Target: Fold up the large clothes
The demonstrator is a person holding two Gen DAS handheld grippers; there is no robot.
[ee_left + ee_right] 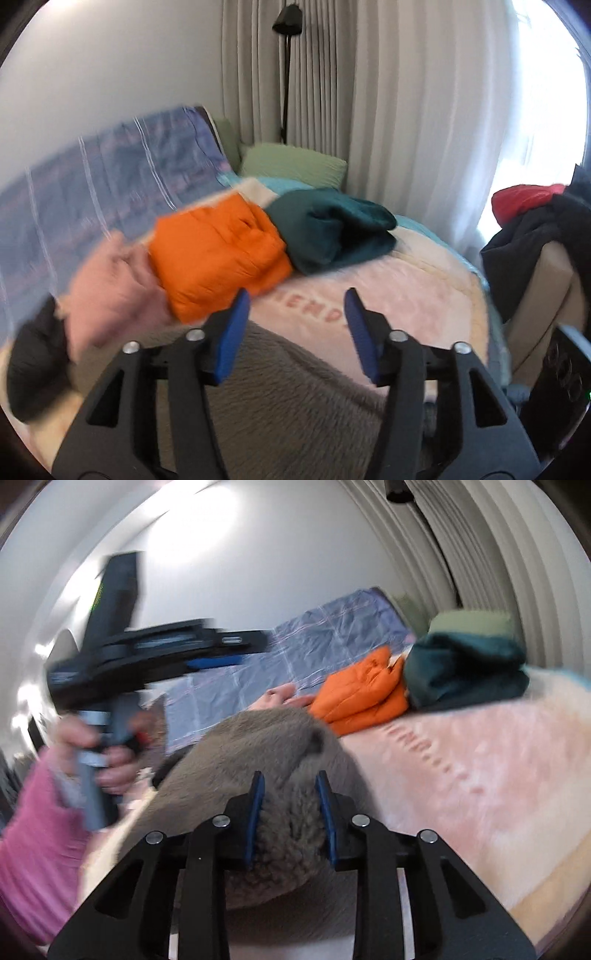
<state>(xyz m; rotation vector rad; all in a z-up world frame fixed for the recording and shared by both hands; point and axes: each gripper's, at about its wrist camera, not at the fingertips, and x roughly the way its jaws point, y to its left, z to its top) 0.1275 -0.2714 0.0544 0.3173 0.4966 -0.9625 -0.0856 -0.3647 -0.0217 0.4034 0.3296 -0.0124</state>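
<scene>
Surface: a bed covered by a pale pink blanket (417,291) with raised lettering, set against a white wall (110,74) and pleated curtains (388,92). A bluish striped sheet (110,192) is spread along the wall side; a green pillow (291,164) lies at the head.

Stock: a folded orange garment (218,254) and a folded dark teal garment (332,229) are laid touching. A cardboard box (546,295) beside the bed is draped with dark and red clothes.

Task item: a grey fleecy garment (280,775) is heaped at the near edge.

Left gripper (295,314): parted, nothing between the pads. Right gripper (290,801): partly closed, fleece pressed between its pads.

Open blanket remains right of the heap.
</scene>
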